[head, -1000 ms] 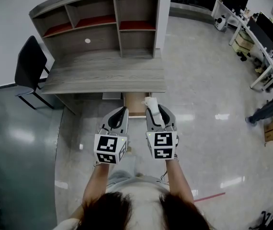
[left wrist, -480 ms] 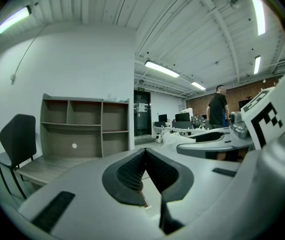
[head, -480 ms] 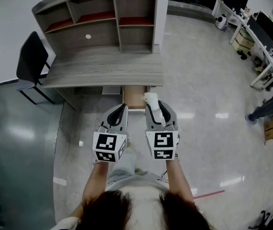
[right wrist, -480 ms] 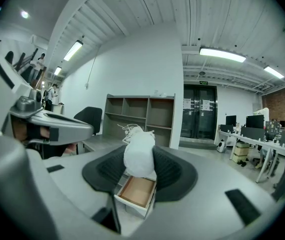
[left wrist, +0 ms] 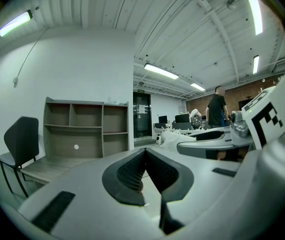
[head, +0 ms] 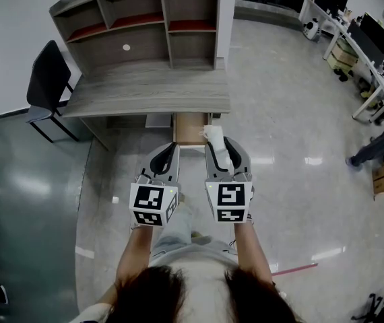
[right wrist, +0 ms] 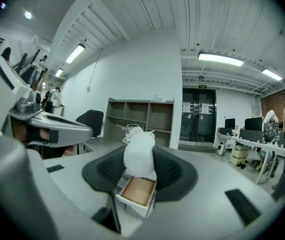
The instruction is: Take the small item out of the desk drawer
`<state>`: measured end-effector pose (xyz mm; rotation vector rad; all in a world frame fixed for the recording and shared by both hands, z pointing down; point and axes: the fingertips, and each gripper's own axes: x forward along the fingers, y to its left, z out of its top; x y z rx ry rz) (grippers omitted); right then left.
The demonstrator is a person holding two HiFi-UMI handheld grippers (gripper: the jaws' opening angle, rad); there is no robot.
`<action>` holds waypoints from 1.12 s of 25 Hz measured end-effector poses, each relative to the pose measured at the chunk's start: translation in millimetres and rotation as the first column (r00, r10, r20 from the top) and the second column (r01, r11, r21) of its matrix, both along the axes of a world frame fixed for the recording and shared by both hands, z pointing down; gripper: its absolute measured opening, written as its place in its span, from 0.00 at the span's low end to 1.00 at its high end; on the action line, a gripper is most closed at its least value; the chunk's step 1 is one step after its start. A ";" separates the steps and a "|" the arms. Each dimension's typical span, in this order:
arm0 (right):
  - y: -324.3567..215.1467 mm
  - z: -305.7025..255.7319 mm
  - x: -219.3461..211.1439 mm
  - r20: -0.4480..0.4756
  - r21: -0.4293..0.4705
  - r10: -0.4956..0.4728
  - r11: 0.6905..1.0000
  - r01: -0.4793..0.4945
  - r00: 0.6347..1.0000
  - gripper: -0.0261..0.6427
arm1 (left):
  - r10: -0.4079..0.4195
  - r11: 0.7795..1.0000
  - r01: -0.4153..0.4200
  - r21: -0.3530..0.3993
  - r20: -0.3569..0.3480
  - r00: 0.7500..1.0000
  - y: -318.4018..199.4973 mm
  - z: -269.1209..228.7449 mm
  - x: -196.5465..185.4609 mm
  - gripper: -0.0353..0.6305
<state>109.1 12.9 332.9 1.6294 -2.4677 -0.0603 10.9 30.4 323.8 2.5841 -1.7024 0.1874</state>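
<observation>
A: Where is the small thing now?

B: It is in the right claw [head: 226, 155]. The little white bag [right wrist: 139, 155] sits between the two jaws, and they press on it from both sides. The jaws stand wide because the bag is fat.

A: So it is not in the drawer?

B: No. The drawer [head: 190, 132] hangs open under the front edge of the desk [head: 145, 93], near the desk's right corner. I can see its brown floor, and nothing lies on the part I can see.

A: Which way does the bag point?

B: Its long side runs along the jaws. The stringy end pokes out past the jaw tips, toward the desk. The drawer is in front of the claw and lower down, apart from it.

A: What about the left claw [left wrist: 144, 154]?

B: Its jaws are pressed together with nothing between them. It is just beside the right claw.

A: Which hand is nearer to the bag?

B: The right one, because it has the bag. The left is close but does not touch it.

A: What comes next, do you think?

B: I think the taking-out part is done. If the bag must go on the desk, the right claw has to go forward past the front edge, stringy end first. The free left claw could push the drawer shut, since the drawer lies ahead, about between the two claws.
</observation>
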 end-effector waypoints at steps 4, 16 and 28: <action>14.2 -3.9 1.6 0.000 0.019 -0.001 1.000 0.001 1.000 0.30 | -0.002 1.000 0.002 0.011 -0.003 1.000 11.9 -1.8 1.3 0.07; 43.1 -14.8 4.0 0.001 0.060 -0.015 0.998 0.014 1.000 0.30 | -0.012 0.999 0.012 0.033 -0.002 1.000 38.2 -9.4 3.8 0.07; 62.4 -22.2 5.3 0.005 0.084 -0.025 0.996 0.024 1.000 0.30 | -0.019 0.999 0.019 0.049 0.000 1.000 58.2 -15.4 5.9 0.07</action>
